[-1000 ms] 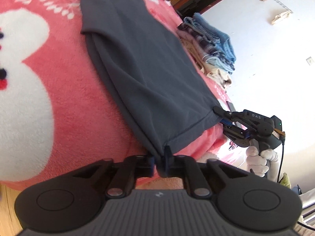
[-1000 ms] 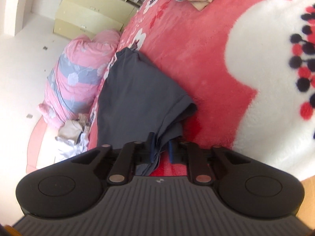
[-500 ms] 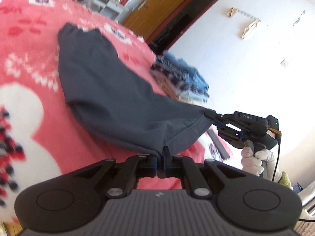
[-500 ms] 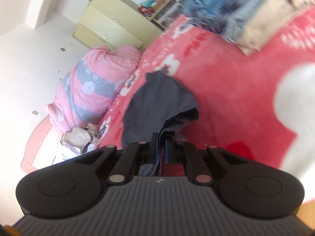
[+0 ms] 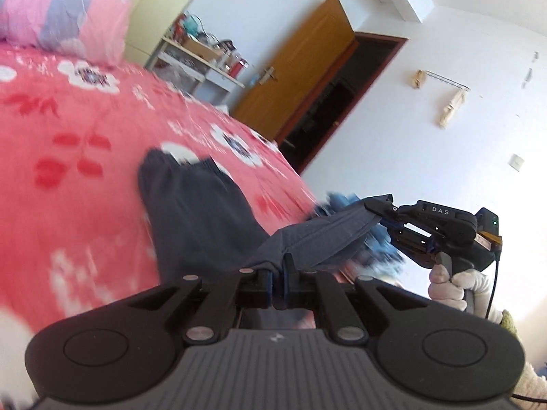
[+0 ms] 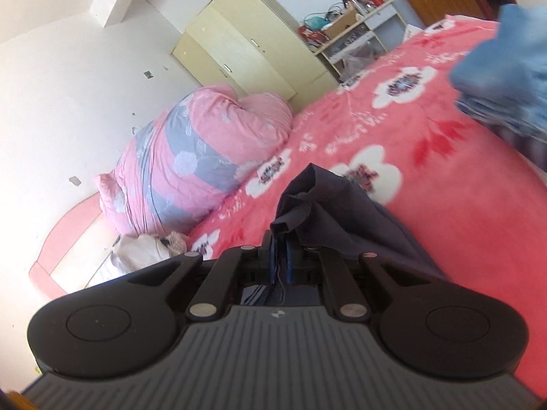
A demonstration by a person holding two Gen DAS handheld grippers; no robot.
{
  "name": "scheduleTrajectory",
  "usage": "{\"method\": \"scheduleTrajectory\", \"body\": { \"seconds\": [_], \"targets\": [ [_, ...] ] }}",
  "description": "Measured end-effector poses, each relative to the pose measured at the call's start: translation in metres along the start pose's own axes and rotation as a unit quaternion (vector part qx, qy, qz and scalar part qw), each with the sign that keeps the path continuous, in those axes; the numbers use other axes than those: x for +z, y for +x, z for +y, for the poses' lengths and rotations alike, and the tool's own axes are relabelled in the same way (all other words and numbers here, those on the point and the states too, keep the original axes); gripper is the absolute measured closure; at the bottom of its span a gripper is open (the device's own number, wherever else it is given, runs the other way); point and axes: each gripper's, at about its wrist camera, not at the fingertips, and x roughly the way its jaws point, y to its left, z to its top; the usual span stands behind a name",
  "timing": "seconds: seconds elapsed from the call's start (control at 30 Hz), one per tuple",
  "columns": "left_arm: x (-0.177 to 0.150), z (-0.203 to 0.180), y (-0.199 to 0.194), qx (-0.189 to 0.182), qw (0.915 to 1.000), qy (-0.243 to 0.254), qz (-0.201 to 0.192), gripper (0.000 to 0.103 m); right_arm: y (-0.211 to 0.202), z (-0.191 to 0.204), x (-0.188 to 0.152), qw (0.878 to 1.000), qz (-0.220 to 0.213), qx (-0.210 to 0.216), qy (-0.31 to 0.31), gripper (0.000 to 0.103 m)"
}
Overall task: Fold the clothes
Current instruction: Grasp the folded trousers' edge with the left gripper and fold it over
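- I have the dark grey, soft knit garment (image 5: pixel 191 218) pinched at two corners of one hem, and the rest of it trails down onto the fleecy coral-pink bed blanket with white flowers (image 5: pixel 68 130).
- My left hand-held gripper (image 5: pixel 278 273) has its jaws closed narrow on one hem corner. The cloth bunches into a small peak right at the pads.
- My right hand-held gripper (image 6: pixel 280 256) is likewise clamped on the other corner. In the left view it (image 5: pixel 379 206) holds the hem out to the side, so the edge between the two grips runs nearly taut.
- To do this fold well, I judge I should keep that edge tensioned and level, carry both corners together toward the far end lying on the blanket, and lower them evenly so the layers meet square.
- The fabric looks limp and slightly stretchy, with a gathered, possibly elastic band at the far end (image 5: pixel 177 167). It should drape freely but may sag in the middle if my hands drift closer.
- The plush blanket probably grips the cloth, so dragging could rumple the lower layer; lifting clear first seems safer.
- A blurred pile of blue denim-like clothes (image 6: pixel 506 65) sits further along the bed, near my right side.
- A puffy pink-and-grey floral quilt bundle (image 6: pixel 198 164) sits at the bed's head, well apart from the garment.
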Motion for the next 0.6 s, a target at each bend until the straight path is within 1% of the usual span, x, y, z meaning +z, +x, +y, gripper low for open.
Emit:
{"method": "scheduleTrajectory", "body": {
  "seconds": [0.13, 0.27, 0.33, 0.43, 0.6],
  "targets": [
    [0.039, 0.024, 0.030, 0.019, 0.9997, -0.007, -0.013, 0.097, 0.057, -0.007, 0.027, 1.000, -0.001, 0.001, 0.006, 0.099],
    [0.072, 0.053, 0.072, 0.034, 0.9992, -0.017, -0.013, 0.097, 0.110, -0.018, 0.048, 1.000, 0.003, -0.008, 0.005, 0.099],
    [0.086, 0.071, 0.089, 0.037, 0.9990, -0.024, -0.006, 0.097, 0.133, -0.026, 0.056, 1.000, 0.006, -0.014, 0.007, 0.099],
    [0.095, 0.094, 0.115, 0.043, 0.9984, -0.037, 0.001, 0.097, 0.167, -0.041, 0.064, 1.000, 0.012, -0.024, 0.012, 0.099],
    [0.099, 0.131, 0.150, 0.048, 0.9971, -0.058, 0.008, 0.097, 0.214, -0.067, 0.065, 0.998, 0.029, -0.035, 0.034, 0.099]
  ]
}}
